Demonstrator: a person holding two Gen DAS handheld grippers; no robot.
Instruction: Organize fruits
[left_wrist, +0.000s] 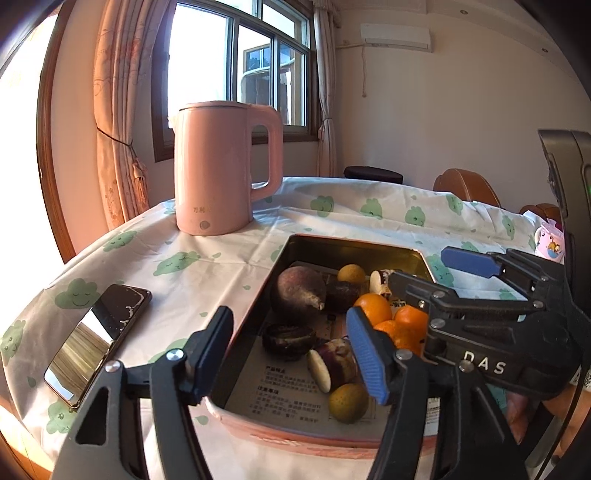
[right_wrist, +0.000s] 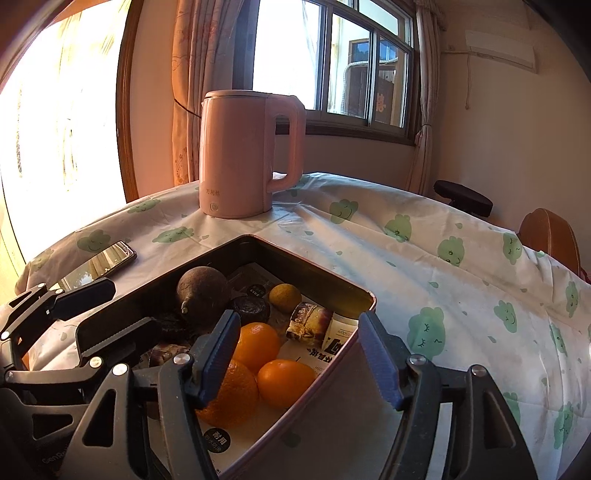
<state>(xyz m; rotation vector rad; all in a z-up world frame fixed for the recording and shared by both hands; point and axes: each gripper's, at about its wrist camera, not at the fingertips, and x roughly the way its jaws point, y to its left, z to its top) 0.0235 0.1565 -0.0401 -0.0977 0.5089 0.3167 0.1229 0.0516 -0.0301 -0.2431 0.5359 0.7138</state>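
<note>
both grippers (left_wrist: 291, 350) (right_wrist: 301, 354) agape over tin (right_wrist: 332, 363) holding oranges (right_wrist: 284, 382)

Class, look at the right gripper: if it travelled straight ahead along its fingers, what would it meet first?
Probably the tin tray's near right rim, which crosses between the open right gripper's fingers, with the oranges just inside. Depth is uncertain.

Warm sunlight floods through the window (left_wrist: 236, 62), blowing out the left edge; fisheye-curved borders.

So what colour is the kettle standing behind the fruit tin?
Pale pink; the kettle shows best in the right wrist view.
</note>
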